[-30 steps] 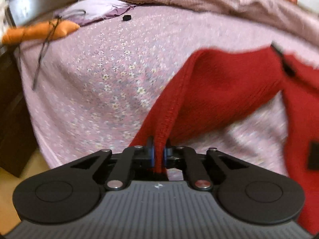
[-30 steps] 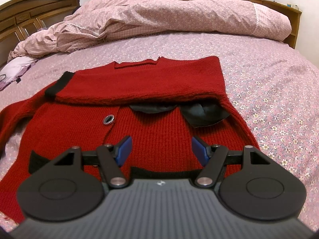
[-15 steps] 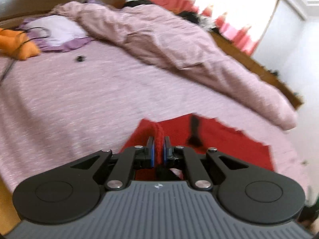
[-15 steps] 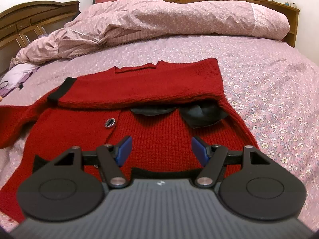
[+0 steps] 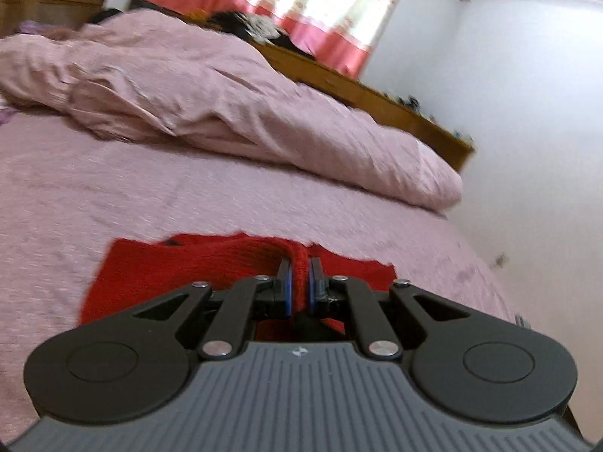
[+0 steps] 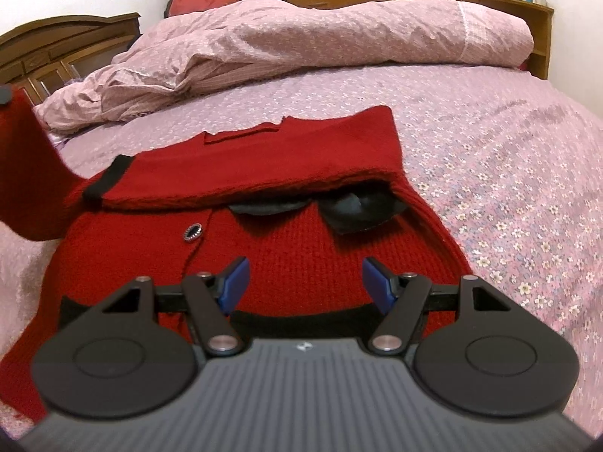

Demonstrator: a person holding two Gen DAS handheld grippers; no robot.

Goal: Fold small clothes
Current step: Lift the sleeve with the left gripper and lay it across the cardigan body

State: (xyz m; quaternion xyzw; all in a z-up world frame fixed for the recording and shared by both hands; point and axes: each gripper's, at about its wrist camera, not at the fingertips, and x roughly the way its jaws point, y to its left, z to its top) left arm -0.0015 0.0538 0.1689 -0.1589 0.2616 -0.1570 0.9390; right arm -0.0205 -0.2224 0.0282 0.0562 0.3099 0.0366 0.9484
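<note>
A red knitted cardigan (image 6: pixel 301 233) with black trim and one dark button lies spread on the bed, its right sleeve (image 6: pixel 264 165) folded across the chest. Its left sleeve (image 6: pixel 26 158) is lifted off the bed at the left edge of the right wrist view. My left gripper (image 5: pixel 297 282) is shut on that red sleeve (image 5: pixel 298 267), a fold of knit pinched between its blue pads, with the cardigan's body (image 5: pixel 181 263) below. My right gripper (image 6: pixel 305 282) hangs open just above the cardigan's lower front, with nothing between its fingers.
The pink flowered bedsheet (image 6: pixel 508 188) spreads to the right of the cardigan. A rumpled pink duvet (image 6: pixel 301 37) is heaped at the back. Behind it stand a wooden headboard (image 6: pixel 56 45), a wooden ledge (image 5: pixel 377 101) and red-and-white curtains (image 5: pixel 320 19).
My left gripper has risen and swung right with the sleeve, which now hangs above the bed over the cardigan. The right gripper has stayed where it was, open.
</note>
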